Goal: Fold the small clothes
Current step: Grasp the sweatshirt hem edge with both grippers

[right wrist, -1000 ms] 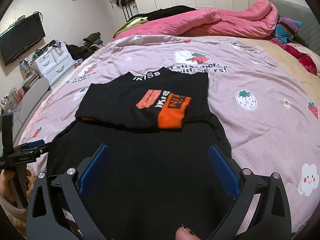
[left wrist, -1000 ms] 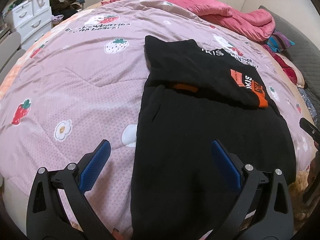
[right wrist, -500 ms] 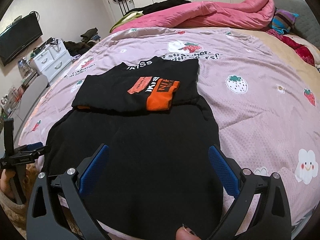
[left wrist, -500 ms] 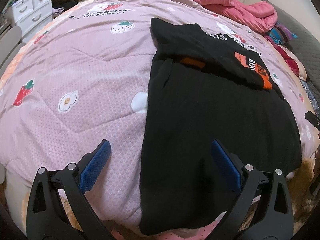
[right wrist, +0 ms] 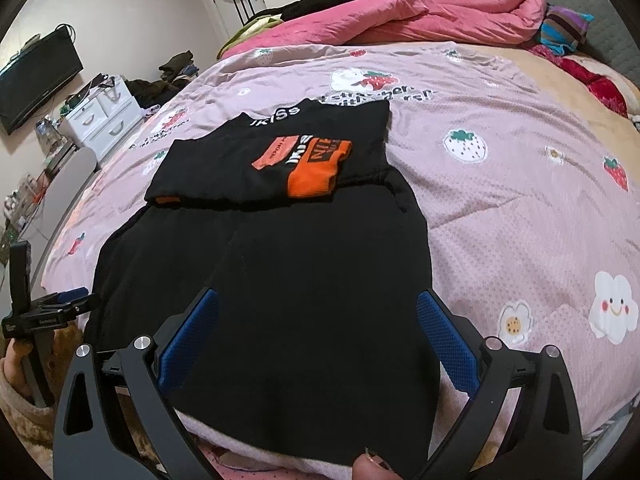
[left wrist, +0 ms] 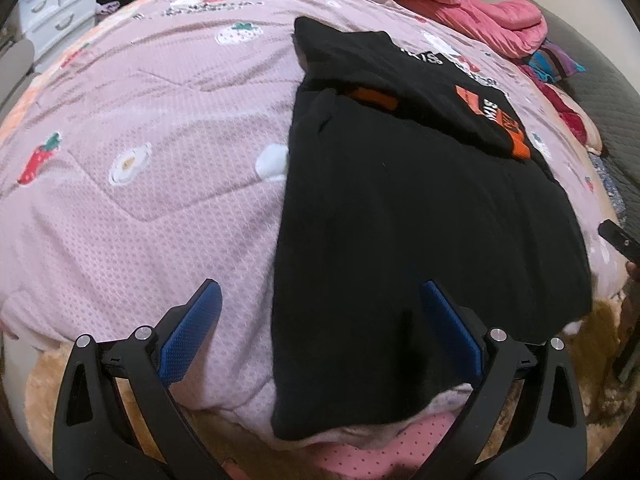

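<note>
A black garment (left wrist: pixel 400 220) (right wrist: pixel 288 280) lies flat on the pink strawberry-print bedspread (left wrist: pixel 140 160) (right wrist: pixel 520 184), its hem hanging over the near bed edge. Its sleeves are folded across the chest, showing orange cuffs (right wrist: pixel 316 172) (left wrist: pixel 516 140) and white lettering. My left gripper (left wrist: pixel 316 320) hovers open above the hem's left part, one fingertip over the bedspread, one over the cloth. Open as well, my right gripper (right wrist: pixel 316 328) hangs over the hem's middle. The left gripper (right wrist: pixel 60 304) also shows at the right wrist view's left edge.
A pink duvet (right wrist: pixel 420 12) and dark clothes are heaped at the far end of the bed. A white drawer unit (right wrist: pixel 104 120) and a wall television (right wrist: pixel 36 76) stand to the left. A person's thumb (right wrist: pixel 372 468) shows at the bottom of the right wrist view.
Both grippers have drawn back toward the near bed edge, so the garment's hem and the bed's front edge have come into view. Both stay open; the garment has not moved.
</note>
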### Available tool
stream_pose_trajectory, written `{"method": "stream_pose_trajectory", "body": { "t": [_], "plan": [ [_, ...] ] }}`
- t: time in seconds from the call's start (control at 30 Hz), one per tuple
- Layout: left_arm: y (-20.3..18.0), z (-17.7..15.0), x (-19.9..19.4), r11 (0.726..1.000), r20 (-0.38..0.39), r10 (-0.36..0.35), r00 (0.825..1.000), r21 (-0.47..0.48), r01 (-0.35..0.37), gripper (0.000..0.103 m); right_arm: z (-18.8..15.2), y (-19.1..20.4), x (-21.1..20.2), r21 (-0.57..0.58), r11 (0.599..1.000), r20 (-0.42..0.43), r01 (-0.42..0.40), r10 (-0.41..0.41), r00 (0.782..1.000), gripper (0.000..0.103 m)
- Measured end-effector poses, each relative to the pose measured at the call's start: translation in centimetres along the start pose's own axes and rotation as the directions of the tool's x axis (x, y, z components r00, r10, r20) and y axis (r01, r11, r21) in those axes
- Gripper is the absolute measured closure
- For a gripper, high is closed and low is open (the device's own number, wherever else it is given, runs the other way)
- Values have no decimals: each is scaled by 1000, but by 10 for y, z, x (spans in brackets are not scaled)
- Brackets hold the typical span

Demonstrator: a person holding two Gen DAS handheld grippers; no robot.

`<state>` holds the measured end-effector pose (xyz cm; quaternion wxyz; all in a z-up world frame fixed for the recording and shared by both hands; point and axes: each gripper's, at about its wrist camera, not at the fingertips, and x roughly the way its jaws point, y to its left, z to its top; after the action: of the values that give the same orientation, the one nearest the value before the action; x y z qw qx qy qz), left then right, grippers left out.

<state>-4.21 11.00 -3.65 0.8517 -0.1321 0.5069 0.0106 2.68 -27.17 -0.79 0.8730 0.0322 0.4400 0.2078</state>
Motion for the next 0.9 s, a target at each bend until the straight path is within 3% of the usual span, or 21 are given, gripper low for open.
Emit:
{"method": "stream_pose_trajectory", "body": {
  "t": [0.23, 0.33, 0.47, 0.53, 0.9],
  "plan": [
    [4, -9, -5, 998, -19, -57, 998, -12, 57, 10, -7, -4, -7, 2, 1000, -5, 8, -8, 1000, 4],
    [7, -13, -6, 994, -38, -107, 994, -32, 105, 23, -10, -4, -7, 2, 1000, -10, 11, -11, 1000, 4],
    [7, -18, -6, 996, -58, -90, 994, -13, 89, 40, -14, -4, -7, 1, 1000, -24, 9, -9, 1000, 4],
    [9, -21, -7, 994, -66, -104, 992, -18, 103, 44, -16, -5, -7, 5, 1000, -33, 4, -4, 999, 4],
    [6, -35, 0, 991, -117, -135, 984, -21, 133, 45, -34, -14, -5, 28, 1000, -96, -12, 14, 995, 4]
  ]
}}
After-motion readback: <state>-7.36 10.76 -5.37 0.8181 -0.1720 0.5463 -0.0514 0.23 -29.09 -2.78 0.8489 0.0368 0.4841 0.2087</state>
